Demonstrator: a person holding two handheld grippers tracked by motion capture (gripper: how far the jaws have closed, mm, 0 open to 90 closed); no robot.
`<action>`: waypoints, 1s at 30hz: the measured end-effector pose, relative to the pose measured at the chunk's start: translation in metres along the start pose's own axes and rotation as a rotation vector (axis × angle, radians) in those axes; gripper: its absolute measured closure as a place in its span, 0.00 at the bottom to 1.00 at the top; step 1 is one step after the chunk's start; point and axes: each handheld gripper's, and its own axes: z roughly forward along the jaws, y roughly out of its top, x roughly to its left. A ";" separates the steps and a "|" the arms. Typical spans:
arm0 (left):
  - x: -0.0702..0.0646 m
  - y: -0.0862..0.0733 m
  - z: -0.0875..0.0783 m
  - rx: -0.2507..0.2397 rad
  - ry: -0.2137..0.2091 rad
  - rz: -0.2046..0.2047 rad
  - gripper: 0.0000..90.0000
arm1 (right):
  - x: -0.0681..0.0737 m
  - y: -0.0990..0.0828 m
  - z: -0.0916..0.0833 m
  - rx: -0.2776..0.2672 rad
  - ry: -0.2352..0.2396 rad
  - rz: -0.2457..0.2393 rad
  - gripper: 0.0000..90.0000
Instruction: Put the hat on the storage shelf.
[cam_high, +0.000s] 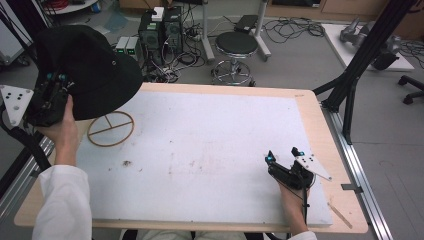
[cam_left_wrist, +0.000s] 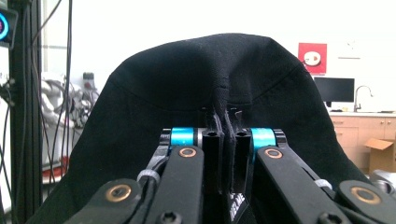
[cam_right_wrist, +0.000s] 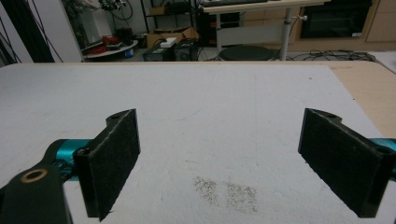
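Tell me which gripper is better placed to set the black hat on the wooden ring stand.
Left, probably. The left gripper is shut on the black hat, held above the wooden ring stand. The right gripper is open at the table's far side.

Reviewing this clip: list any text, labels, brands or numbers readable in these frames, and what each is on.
None can be read.
Red wall sign: a white symbol, any lettering too blurred.
White print at the left tool base, below the black hat: too small.
Computer towers: no legible label.
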 end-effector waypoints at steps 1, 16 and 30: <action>0.001 -0.002 0.000 0.009 0.001 -0.005 0.97 | 0.000 0.000 0.000 0.000 0.000 0.000 0.13; 0.008 -0.032 -0.006 0.128 -0.023 -0.001 0.97 | 0.001 0.000 0.000 0.003 0.004 0.005 0.13; 0.007 -0.038 -0.010 0.134 -0.023 -0.008 0.95 | 0.003 0.001 -0.001 -0.003 0.006 -0.014 0.13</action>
